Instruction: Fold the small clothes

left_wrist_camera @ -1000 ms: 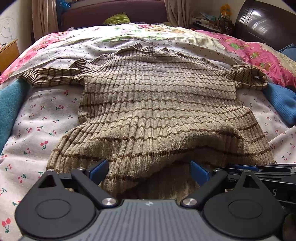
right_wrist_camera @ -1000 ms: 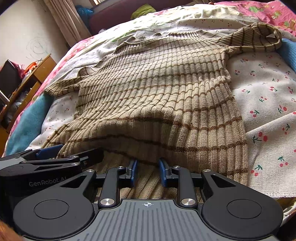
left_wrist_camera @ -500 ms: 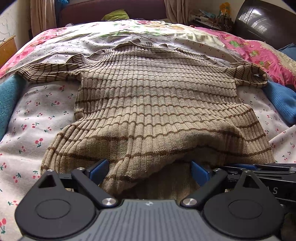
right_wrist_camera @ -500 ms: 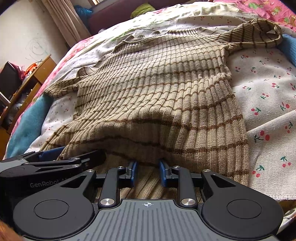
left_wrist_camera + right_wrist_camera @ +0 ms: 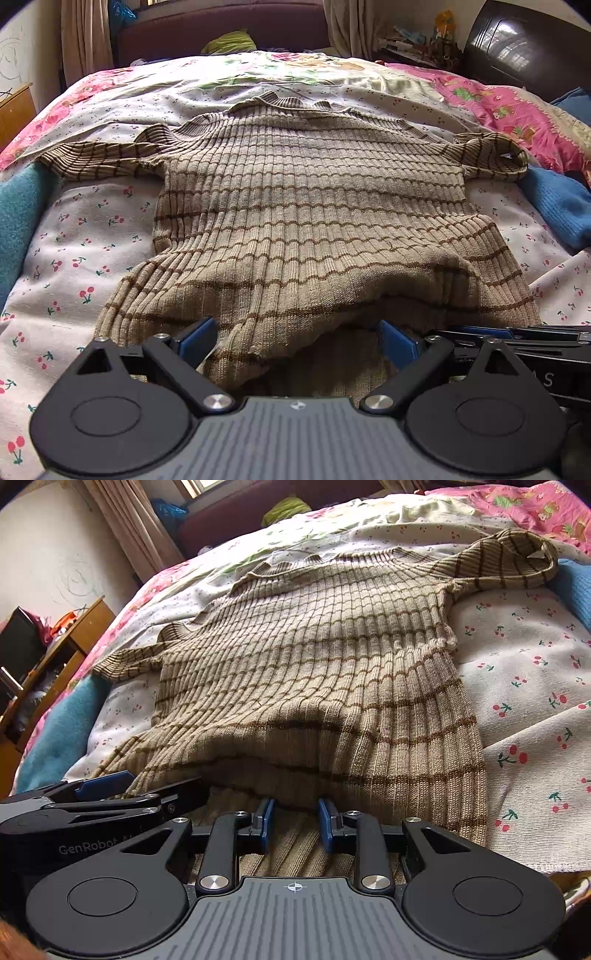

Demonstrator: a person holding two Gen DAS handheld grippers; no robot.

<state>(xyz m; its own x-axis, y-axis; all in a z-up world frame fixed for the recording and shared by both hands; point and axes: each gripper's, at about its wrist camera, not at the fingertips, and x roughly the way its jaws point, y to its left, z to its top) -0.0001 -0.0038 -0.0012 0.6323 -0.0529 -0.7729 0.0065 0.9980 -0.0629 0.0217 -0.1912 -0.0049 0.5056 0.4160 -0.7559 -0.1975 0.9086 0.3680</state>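
Right, nearest us the left tool [image 5: 295,339] stands spread wide, the hem of the beige ribbed knit sweater with thin brown stripes [image 5: 310,206] lying between its blue pads, neither pad visibly pressing. Beside it the right tool [image 5: 293,821] is parted more narrowly over the lower layer of knit, pads just clear of the cloth, so nothing looks pinched. My read: this is the hem grab before folding upward. Done well, each tool bites both layers at the hem, evenly spaced, then lifts together so the ribbing doesn't stretch or skew. The sweater lies flat, chest up, sleeves out to left and right, collar far. Under it a white cherry-print sheet [image 5: 85,236] covers the bed, blue towels [image 5: 557,206] at both edges, pink floral quilt [image 5: 495,99] beyond, then curtains [image 5: 85,37] and a dark headboard [image 5: 524,48].
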